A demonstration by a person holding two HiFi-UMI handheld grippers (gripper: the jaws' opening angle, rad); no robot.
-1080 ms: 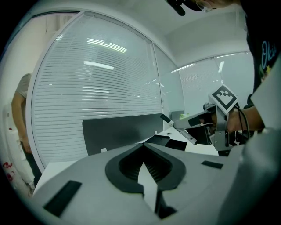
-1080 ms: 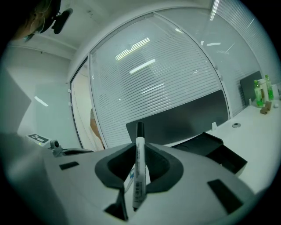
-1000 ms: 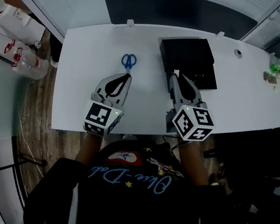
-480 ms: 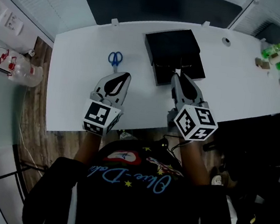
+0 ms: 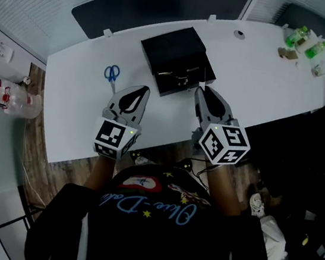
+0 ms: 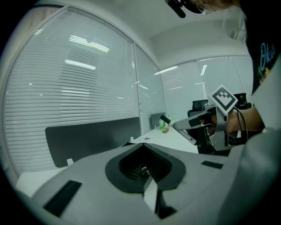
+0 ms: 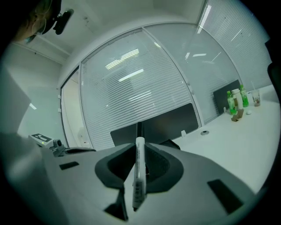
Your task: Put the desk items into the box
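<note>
**A:** What's on the left of the desk (image 5: pixel 68 119)?

**B:** Blue scissors (image 5: pixel 112 73), lying flat. The left gripper (image 5: pixel 145 89) is just beside them, and its jaws are closed on nothing.

**A:** And the box (image 5: pixel 174 44)?

**B:** It's black and sits mid-desk. The right gripper (image 5: pixel 199 89) is at its near edge, with its jaws clamped on a white pen (image 7: pixel 138 176) that has a black cap. Green bottles (image 5: pixel 301 39) stand at the far right corner.

White desk (image 5: pixel 251 73): box (image 5: pixel 176 56), scissors (image 5: pixel 112 73) (bottles (image 5: pixel 301 39) far corner).
</note>
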